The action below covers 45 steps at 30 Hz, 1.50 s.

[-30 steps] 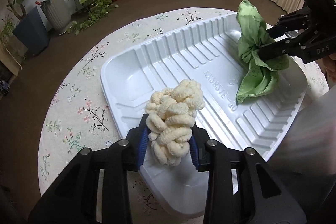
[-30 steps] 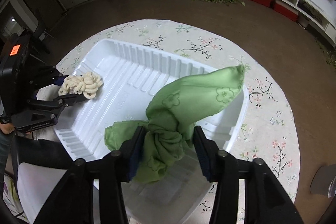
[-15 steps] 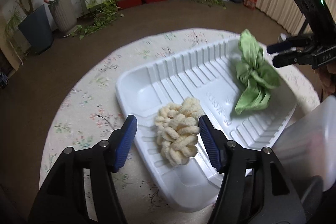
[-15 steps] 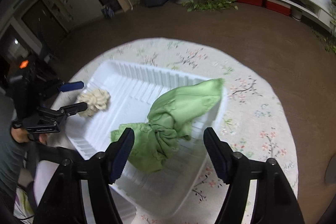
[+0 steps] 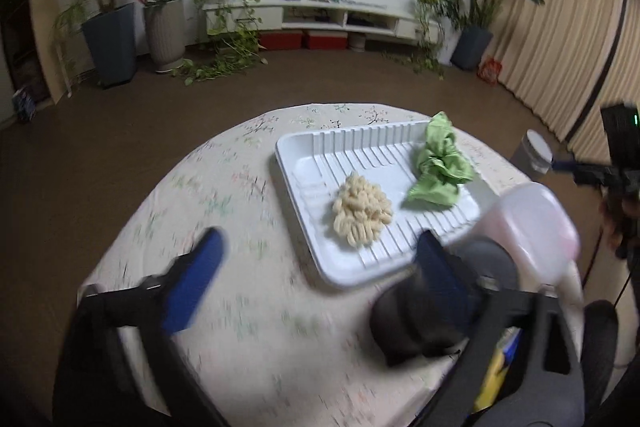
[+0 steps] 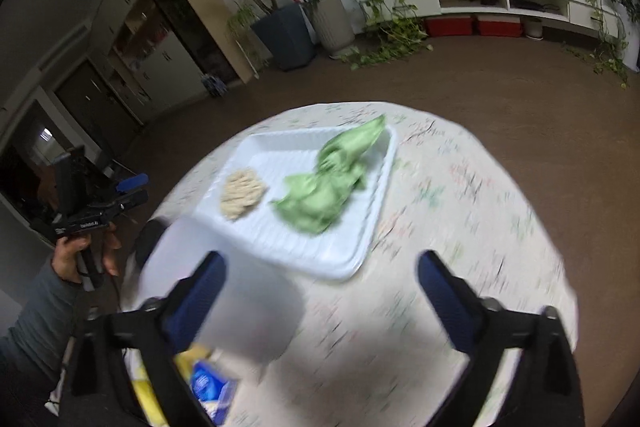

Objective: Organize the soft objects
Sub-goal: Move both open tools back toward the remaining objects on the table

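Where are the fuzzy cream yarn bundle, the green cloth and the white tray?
Fuzzy cream yarn bundle (image 5: 362,209), left wrist view, its middle.
Knotted green cloth (image 5: 438,171), left wrist view, its knot.
White ribbed plastic tray (image 6: 340,255), right wrist view, bare near floor.

Motion blur smears the tablecloth (image 6: 460,211) print, and a translucent container (image 5: 532,215) hides the tray's (image 5: 304,163) near corner.

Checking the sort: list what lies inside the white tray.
Inside the white tray lie a cream knotted yarn bundle and a knotted green cloth, apart from each other. Whatever sits beneath the cloth's folds is hidden.
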Motion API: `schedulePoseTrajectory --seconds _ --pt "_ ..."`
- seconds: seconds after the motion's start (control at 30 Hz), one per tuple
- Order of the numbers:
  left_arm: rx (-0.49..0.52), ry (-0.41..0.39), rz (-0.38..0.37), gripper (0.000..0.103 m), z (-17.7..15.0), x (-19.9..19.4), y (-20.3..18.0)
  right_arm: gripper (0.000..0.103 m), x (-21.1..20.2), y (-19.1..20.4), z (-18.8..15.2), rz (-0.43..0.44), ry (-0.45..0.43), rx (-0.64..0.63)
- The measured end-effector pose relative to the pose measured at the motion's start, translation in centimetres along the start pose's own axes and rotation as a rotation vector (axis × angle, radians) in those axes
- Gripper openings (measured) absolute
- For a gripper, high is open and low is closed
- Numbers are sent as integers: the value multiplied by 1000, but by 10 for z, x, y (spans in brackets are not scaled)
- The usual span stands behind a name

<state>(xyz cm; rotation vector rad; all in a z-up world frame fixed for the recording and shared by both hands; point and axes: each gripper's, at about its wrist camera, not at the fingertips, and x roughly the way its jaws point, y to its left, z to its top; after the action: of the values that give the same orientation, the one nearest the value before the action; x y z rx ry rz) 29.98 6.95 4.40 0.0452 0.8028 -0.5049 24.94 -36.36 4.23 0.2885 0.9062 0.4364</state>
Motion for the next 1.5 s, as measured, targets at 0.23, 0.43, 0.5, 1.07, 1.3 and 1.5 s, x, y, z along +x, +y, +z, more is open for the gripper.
schedulePoseTrajectory --seconds 0.23,0.43,0.5,1.07,1.3,1.5 --pt "-47 -69 64 103 -57 -57 -24 103 -35 33 -65 13 -61 76" --pt "-41 -80 100 103 -110 -91 -61 103 -51 76 -112 -5 -108 37" --pt "-40 -68 98 103 -128 -98 -75 103 -52 92 -127 -21 -109 3" --pt "-33 -19 138 103 -221 -113 -126 103 -12 189 -216 19 -67 -263" --pt "19 22 127 103 -216 -102 -127 103 12 199 -215 -28 -38 -335" --pt "3 71 157 103 -214 -92 -122 98 28 210 -214 -1 2 -394"
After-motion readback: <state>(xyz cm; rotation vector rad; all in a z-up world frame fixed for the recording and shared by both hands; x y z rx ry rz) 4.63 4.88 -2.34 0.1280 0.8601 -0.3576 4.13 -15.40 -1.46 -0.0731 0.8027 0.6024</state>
